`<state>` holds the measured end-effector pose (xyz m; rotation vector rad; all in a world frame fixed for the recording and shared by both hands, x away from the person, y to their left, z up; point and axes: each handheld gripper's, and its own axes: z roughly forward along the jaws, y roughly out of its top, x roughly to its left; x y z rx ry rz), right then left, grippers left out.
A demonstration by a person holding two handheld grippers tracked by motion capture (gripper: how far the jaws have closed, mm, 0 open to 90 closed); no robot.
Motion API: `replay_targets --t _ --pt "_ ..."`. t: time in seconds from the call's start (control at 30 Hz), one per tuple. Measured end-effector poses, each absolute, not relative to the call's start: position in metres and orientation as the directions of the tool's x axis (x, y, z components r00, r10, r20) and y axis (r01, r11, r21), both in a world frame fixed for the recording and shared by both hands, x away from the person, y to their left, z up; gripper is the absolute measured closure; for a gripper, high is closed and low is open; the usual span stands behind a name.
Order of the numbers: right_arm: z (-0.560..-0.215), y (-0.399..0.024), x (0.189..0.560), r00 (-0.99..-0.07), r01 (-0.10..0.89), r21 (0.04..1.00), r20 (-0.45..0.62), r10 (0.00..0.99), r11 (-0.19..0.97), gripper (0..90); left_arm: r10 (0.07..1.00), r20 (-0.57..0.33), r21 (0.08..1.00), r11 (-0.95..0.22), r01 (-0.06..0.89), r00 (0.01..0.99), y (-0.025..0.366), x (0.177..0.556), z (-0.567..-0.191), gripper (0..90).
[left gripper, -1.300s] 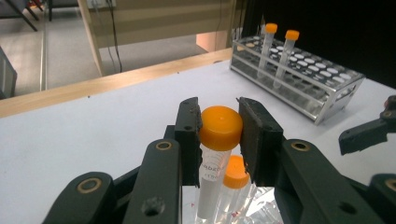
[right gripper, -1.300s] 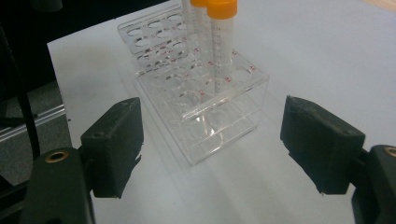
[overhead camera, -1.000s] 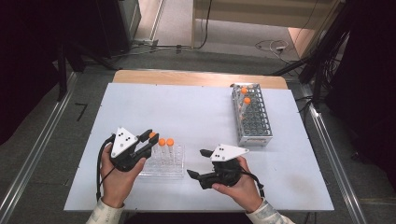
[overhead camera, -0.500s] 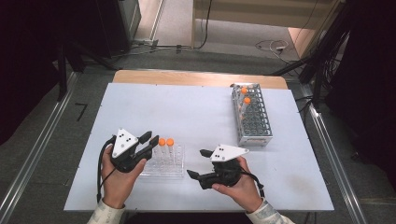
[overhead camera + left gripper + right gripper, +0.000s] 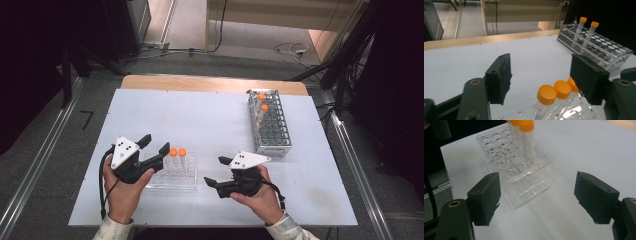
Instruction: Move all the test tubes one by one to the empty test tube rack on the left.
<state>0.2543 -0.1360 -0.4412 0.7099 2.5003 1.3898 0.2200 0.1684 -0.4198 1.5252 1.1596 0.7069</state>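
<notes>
light: bright even table [image 5: 210, 120], dark surround | shadows: soft | glare: clear rack [image 5: 524, 177] | blur: near jaws soft, slight grain

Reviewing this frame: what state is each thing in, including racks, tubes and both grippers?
Left gripper: open, jaws have just been opening, nothing pressed between them.
Right gripper: open, nothing between the jaws.
Clear rack: flat on the table, most holes vacant.
Capped tubes in the clear rack: upright, orange caps on.
Metal rack: flat on the table, mostly vacant.
Tubes in the metal rack: two, standing, capped.
</notes>
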Motion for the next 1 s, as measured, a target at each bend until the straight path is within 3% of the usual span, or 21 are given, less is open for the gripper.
replay_targets --t 1.0 --pt "-0.420 -0.209 0.330 -0.576 0.453 0.844 0.029 0.817 0.289 22.1 0.923 -0.153 0.944 0.031 0.329 0.353 0.173 0.224 -0.422 28.9"
